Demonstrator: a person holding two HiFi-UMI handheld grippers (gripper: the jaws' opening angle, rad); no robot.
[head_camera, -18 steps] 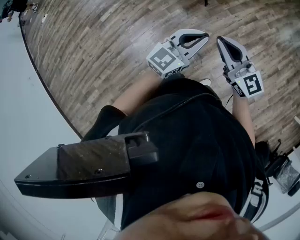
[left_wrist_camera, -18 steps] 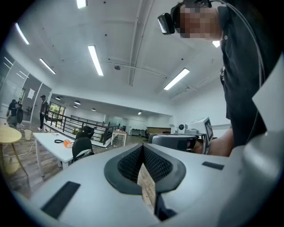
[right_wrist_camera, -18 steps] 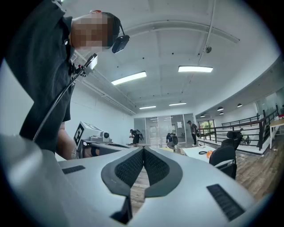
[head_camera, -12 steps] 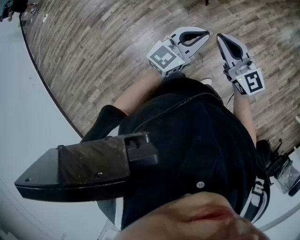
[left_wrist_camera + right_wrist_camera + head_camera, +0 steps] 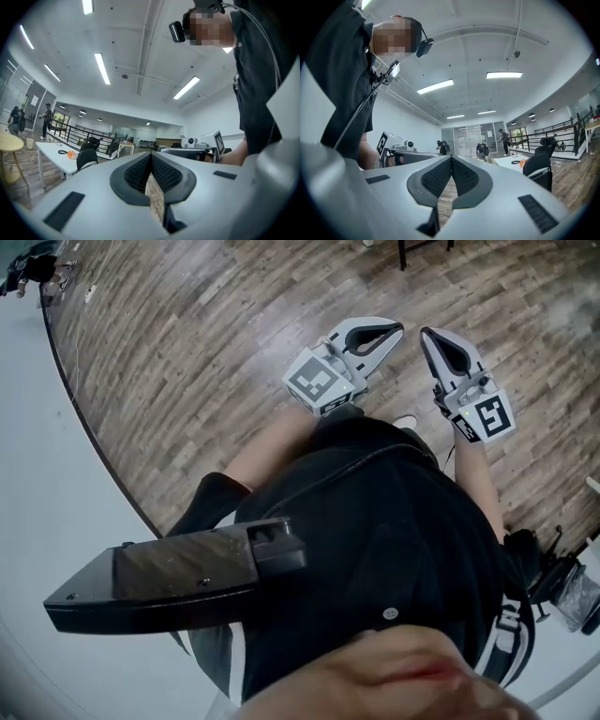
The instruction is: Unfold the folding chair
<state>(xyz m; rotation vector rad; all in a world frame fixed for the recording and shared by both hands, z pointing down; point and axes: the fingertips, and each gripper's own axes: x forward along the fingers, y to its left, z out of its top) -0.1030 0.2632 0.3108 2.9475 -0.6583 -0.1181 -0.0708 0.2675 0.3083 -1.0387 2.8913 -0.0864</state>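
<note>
No folding chair can be told for certain in any view; only two thin dark legs of some furniture show at the top edge of the head view. My left gripper is held level in front of the person's body, jaws shut with nothing between them. My right gripper is close beside it, also shut and empty. In the left gripper view the left gripper has its ribbed pads pressed together. The right gripper view shows the right gripper with pads meeting likewise.
Below the grippers lies a wooden plank floor, with a pale floor beyond its curved edge at the left. Dark bags sit at the lower right. A white desk with an office chair, a black railing and distant people stand around the room.
Both grippers have shifted slightly left and down in the head view, staying shut. The view has tipped forward a little, bringing the dark furniture legs into the top edge.
</note>
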